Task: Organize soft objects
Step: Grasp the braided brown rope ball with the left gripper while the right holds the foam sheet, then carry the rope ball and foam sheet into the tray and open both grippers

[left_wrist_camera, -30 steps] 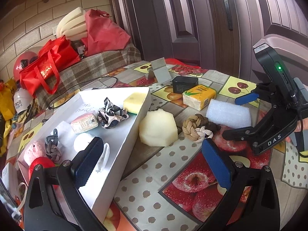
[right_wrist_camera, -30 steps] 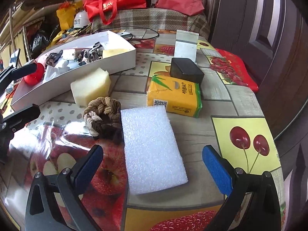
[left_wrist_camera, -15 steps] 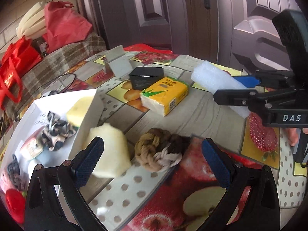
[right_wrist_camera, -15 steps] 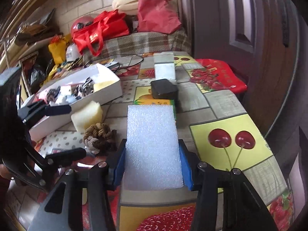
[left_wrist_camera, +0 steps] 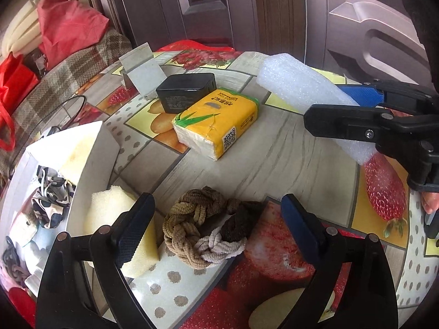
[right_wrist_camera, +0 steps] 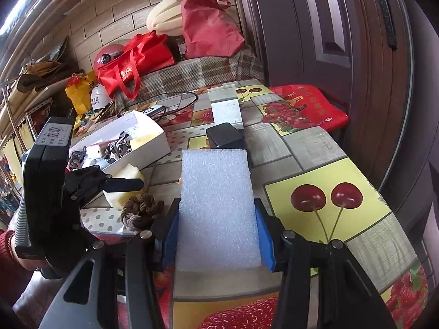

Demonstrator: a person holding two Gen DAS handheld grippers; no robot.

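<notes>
Foam sheet (right_wrist_camera: 218,208), pinched by the right gripper (right_wrist_camera: 218,238), hung above the table (left_wrist_camera: 274,159) while the left gripper (left_wrist_camera: 216,230), wide but just narrowing, straddled a rope knot (left_wrist_camera: 205,230), with sponge (left_wrist_camera: 109,213) and tissues (left_wrist_camera: 216,120) outside the part-filled box (left_wrist_camera: 90,161).

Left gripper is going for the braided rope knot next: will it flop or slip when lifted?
The braided rope knot looks soft and loosely woven, so it probably sags. Its coarse cords should grip well. Likely light; unlikely to roll.
</notes>
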